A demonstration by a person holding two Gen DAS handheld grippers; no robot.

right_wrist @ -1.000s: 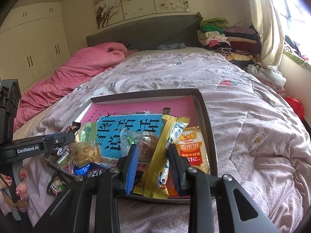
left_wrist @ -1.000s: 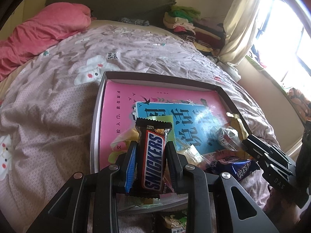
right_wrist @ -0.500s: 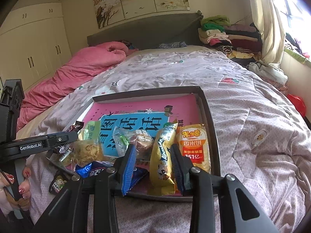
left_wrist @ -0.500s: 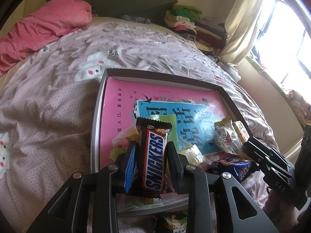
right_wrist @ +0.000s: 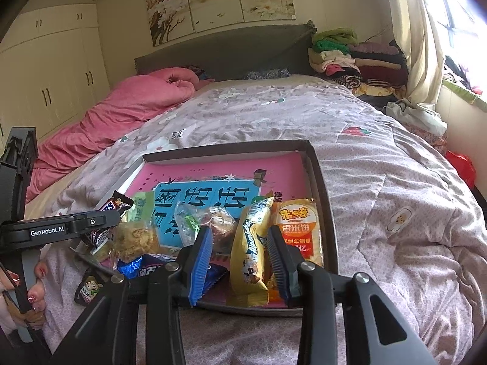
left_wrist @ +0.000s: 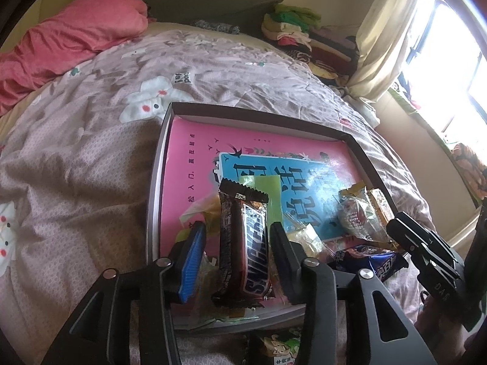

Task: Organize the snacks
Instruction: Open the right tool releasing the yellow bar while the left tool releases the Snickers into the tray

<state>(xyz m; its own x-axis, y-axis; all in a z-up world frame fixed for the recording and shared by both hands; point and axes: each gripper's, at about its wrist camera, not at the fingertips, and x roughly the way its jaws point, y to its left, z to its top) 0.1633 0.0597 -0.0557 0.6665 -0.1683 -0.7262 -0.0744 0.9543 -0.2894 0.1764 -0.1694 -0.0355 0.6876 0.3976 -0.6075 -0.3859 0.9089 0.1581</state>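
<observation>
Sunlit bedroom (right_wrist: 274, 45), quilted bed (right_wrist: 380, 182)

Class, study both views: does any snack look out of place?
Yes. A small dark cartoon-print packet lies on the bedspread outside the tray's near left corner, while the other loose snacks lie in the tray.

A big bed (right_wrist: 380, 188) fills the middle of the picture, under a purple blanket with white flowers. A flat box (right_wrist: 323, 188) sits on it at the lower middle. A pink blanket (right_wrist: 127, 115) lies bunched at the upper left. A small snack pack (right_wrist: 88, 287) lies on the blanket at the lower left, just beside the box.
</observation>
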